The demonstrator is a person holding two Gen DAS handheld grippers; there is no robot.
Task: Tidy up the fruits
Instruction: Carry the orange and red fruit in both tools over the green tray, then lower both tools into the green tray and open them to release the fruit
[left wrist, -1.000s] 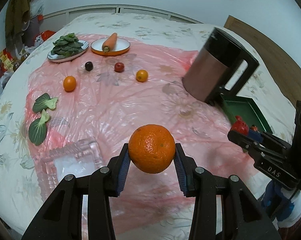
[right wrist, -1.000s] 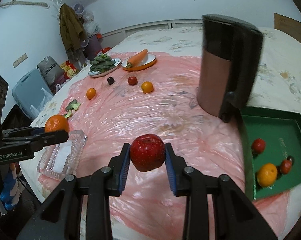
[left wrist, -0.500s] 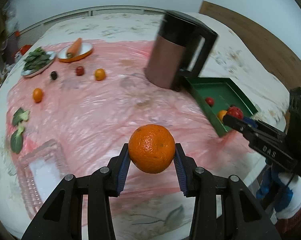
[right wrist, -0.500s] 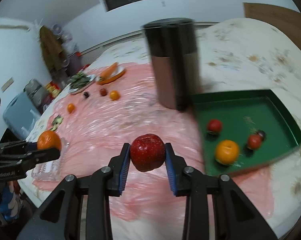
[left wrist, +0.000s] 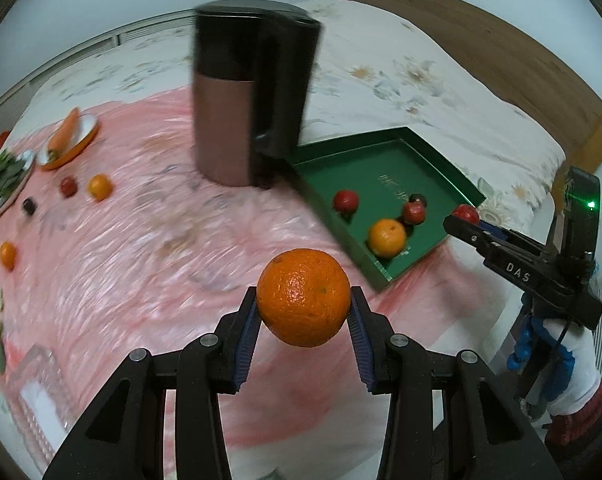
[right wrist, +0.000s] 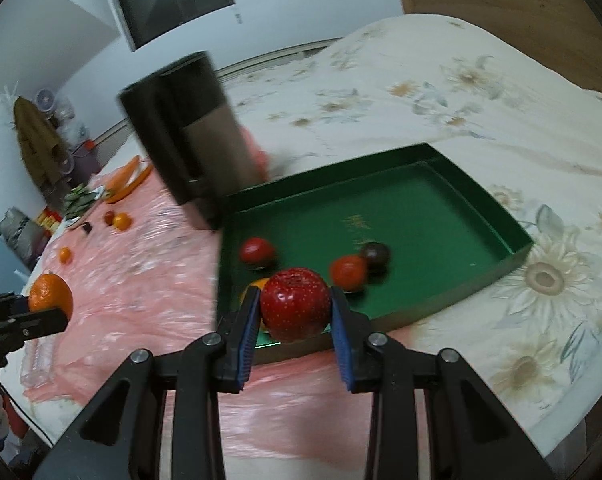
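Left tool [left wrist: 303, 305] is clamped on an orange [left wrist: 303, 297], right tool [right wrist: 295, 306] on a red apple [right wrist: 295, 304], green tray [right wrist: 429, 160] centre frame holding 4 fruits.

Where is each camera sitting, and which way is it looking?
Left wrist: sits on the left gripper, looks down past its fingers holding an orange; the right gripper and a sleeve show.
Right wrist: sits on the right gripper, looks down over an apple at the green tray; the left gripper shows.
Both see the tray, the dark jug and the pink sheet.
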